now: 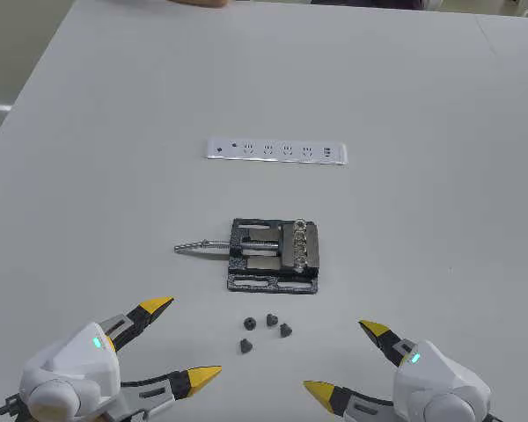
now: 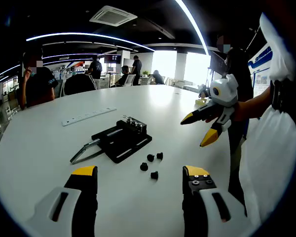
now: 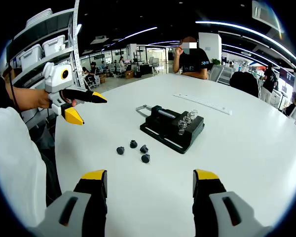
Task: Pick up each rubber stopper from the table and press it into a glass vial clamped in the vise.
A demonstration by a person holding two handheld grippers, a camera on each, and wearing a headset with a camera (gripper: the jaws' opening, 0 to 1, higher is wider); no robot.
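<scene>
My two claws are nearest, low over a white table [image 1: 422,220]. My left claw [image 1: 183,338] is spread wide with nothing between its yellow tips. My right claw [image 1: 343,358] is just as wide and just as empty. Neither touches anything.

Just beyond them, between the two claws, four stoppers [image 1: 272,320] lie loose on the table. They are small and dark, in a close cluster but apart from one another, just in front of the vise.

I judge them to be very light, soft and a little grippy. A hard pinch could make one squirt out or roll away. I would take one across its sides near the wider end, using only the tips, so the narrow end stays free to go into the glass.

Next comes the vise [image 1: 273,257], black and flat on the table. Its screw handle [image 1: 202,247] sticks out to my left. A short row of clear vials [image 1: 300,243] stands clamped at its right end, mouths up and none of them stoppered. I cannot count them surely. Glass is fragile, so I judge a straight, gentle push is best.

Well beyond the vise lies a white power strip [image 1: 275,150]. In the right gripper view, a person [image 3: 190,59] sits at the table's far edge.
</scene>
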